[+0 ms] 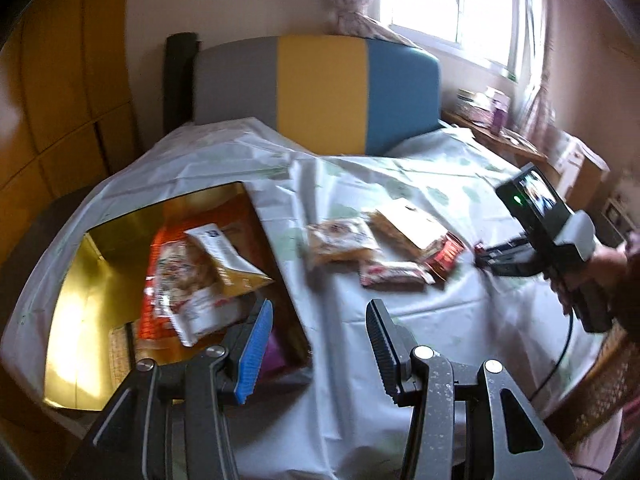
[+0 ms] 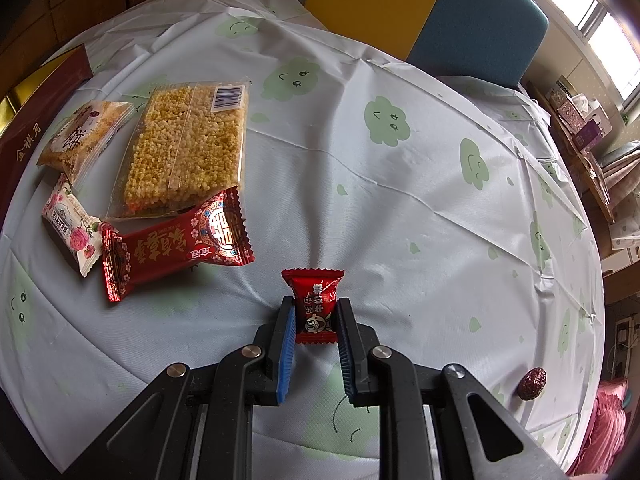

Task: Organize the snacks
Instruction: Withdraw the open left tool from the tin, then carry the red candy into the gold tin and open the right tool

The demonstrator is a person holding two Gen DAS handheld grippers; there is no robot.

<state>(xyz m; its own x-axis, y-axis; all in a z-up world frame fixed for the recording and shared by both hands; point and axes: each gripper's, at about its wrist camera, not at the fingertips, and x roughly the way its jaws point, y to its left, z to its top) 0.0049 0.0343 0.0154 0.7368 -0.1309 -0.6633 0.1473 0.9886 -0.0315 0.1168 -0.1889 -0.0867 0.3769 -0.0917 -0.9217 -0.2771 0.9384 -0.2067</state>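
My right gripper (image 2: 315, 310) is shut on a small red candy packet (image 2: 316, 300) just above the tablecloth. To its left lie a long red wrapped snack (image 2: 176, 244), a clear pack of yellow puffed-rice bars (image 2: 188, 148), a white rose-print snack (image 2: 70, 226) and a beige snack bag (image 2: 82, 136). My left gripper (image 1: 318, 322) is open and empty, hovering at the right edge of a gold-lined box (image 1: 96, 280) that holds several snack packets (image 1: 200, 276). The right gripper also shows in the left wrist view (image 1: 486, 254), by the loose snacks (image 1: 384, 240).
A round table with a white cloud-print cloth (image 2: 400, 184). A dark red date (image 2: 532, 383) lies near the right table edge. A grey, yellow and blue chair back (image 1: 320, 92) stands behind the table. The box's maroon side (image 2: 36, 116) is at far left.
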